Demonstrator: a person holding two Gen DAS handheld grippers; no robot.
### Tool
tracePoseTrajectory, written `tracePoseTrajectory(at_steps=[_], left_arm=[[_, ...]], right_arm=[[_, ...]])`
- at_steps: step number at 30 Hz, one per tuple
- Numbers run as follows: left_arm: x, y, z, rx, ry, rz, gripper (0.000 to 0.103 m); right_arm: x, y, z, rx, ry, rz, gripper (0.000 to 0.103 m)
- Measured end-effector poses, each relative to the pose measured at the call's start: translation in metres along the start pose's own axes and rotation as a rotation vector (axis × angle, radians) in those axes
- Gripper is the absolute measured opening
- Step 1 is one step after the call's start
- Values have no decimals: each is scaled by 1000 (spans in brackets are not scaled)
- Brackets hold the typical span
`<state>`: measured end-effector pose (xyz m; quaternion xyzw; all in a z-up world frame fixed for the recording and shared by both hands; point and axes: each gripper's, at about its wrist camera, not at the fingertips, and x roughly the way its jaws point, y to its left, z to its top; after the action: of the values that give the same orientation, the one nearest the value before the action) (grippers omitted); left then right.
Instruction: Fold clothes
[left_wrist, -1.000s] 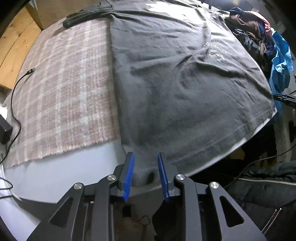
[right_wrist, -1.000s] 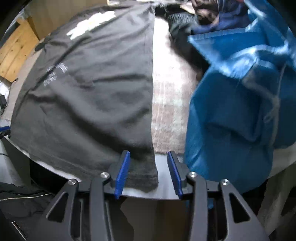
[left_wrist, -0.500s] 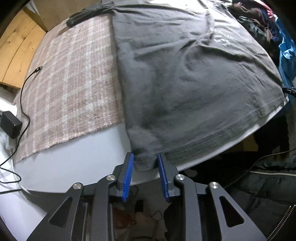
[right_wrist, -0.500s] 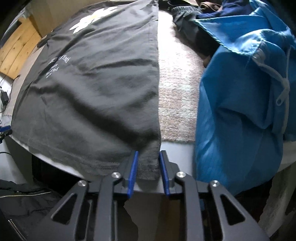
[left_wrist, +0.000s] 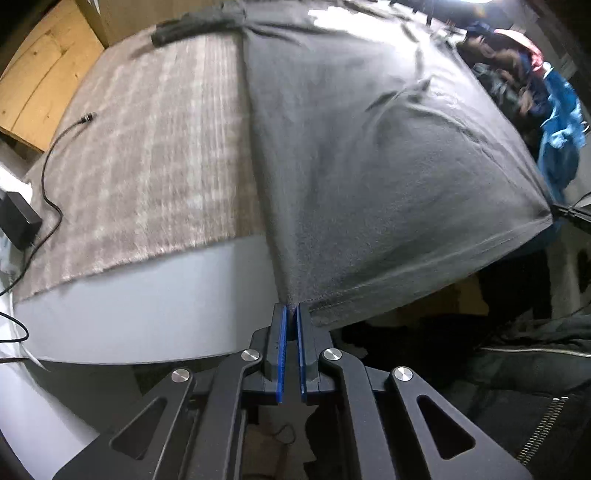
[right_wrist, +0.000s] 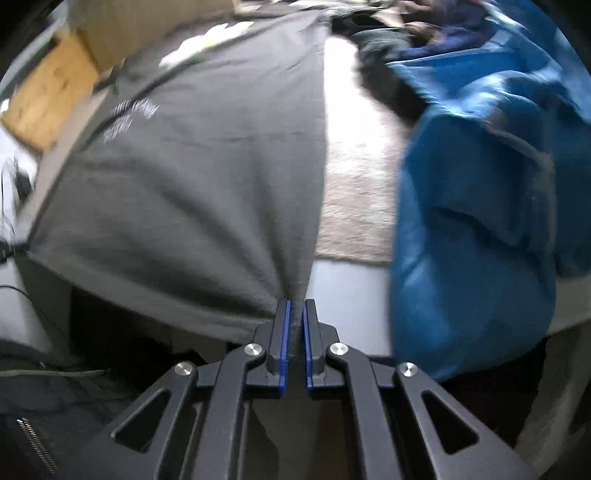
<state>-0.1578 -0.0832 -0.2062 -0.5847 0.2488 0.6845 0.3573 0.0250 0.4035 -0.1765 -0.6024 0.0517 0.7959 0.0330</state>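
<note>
1. T-shirt (left_wrist: 369, 166): dark grey, spread flat on a checked blanket (left_wrist: 147, 155) over a white table (left_wrist: 147, 310), hem at the near edge.
2. Lifted at both near corners; cloth drawn up into tight folds running from each corner toward the far end.
3. Left gripper (left_wrist: 291, 314): pressed together on the near left corner of the hem, blue pads (left_wrist: 282, 343) almost touching, a thin ridge of grey cloth between them.
4. Right gripper (right_wrist: 294, 314): clamped on the near right corner (right_wrist: 291, 280), a strip of grey cloth visible between the blue pads (right_wrist: 283, 343).
5. Small white lettering (right_wrist: 129, 118) on the shirt, left of centre in the right wrist view; too blurred to read.
6. Larger white print (right_wrist: 210, 40) near the far end of the shirt.
7. Blue garment (right_wrist: 480, 203) to the right of the shirt, lying on the blanket and hanging over the near edge of the table; a bare strip of blanket (right_wrist: 358, 166) between the two.
8. Pile of mixed clothes (left_wrist: 517, 62) at the far right, behind the blue garment.
9. Dark sleeve (left_wrist: 192, 26) stretched leftward at the far end of the blanket.
10. Black cable (left_wrist: 51, 147) trailing across the left edge of the blanket, beside a small black box (left_wrist: 18, 218).
11. Wooden boards (left_wrist: 40, 74) beyond the table at the far left.
12. Dark jacket with a metal zip (left_wrist: 543, 424) at the lower right of the left wrist view, below the table edge.
</note>
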Motion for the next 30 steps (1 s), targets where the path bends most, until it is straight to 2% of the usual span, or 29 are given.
tracePoseTrajectory(at_steps=[3,6,9,10,12,13,14,15,16,17,21,23,24,26,30], left_arm=[[0,0,2,14,7,16,4],[1,5,2,15,47,55,8],[-11,18,3,-12,56,67,10],[-13,21,13,-14,44,69,10],[-14,25,53,-4,-8,67,10],[-15,26,74,0,-35,67,12],[-15,28,94,5,-61,66,13],[-15,30,114,10,-87,65,17],[-16,31,134,14,-114,65,26],[-16,33,154,19,-140,64,30],[-13,41,238,27,-237,66,30],[10,57,263,27,-248,95,30],[11,53,282,37,-248,125,31],[36,55,319,66,-219,178,31],[59,51,340,127,-139,246,31]], right_arm=[[-5,-5,8,-6,6,-26,6],[-1,-17,6,-5,65,-59,8],[-2,-19,8,-22,141,-73,10],[-8,-19,14,-32,137,-78,10],[-27,-19,35,-44,92,-59,14],[-35,-19,49,-42,57,-40,23],[-41,-18,67,-47,14,-19,36],[-45,-15,89,-63,-32,-5,42],[-45,-12,109,-83,-78,-5,45],[-41,-8,133,-102,-123,-10,45],[16,-2,236,-124,-208,-8,45],[39,-8,261,-106,-197,0,45],[52,-13,272,-94,-185,-2,45],[72,-30,284,-62,-159,2,45],[91,-55,300,-1,-146,59,45]])
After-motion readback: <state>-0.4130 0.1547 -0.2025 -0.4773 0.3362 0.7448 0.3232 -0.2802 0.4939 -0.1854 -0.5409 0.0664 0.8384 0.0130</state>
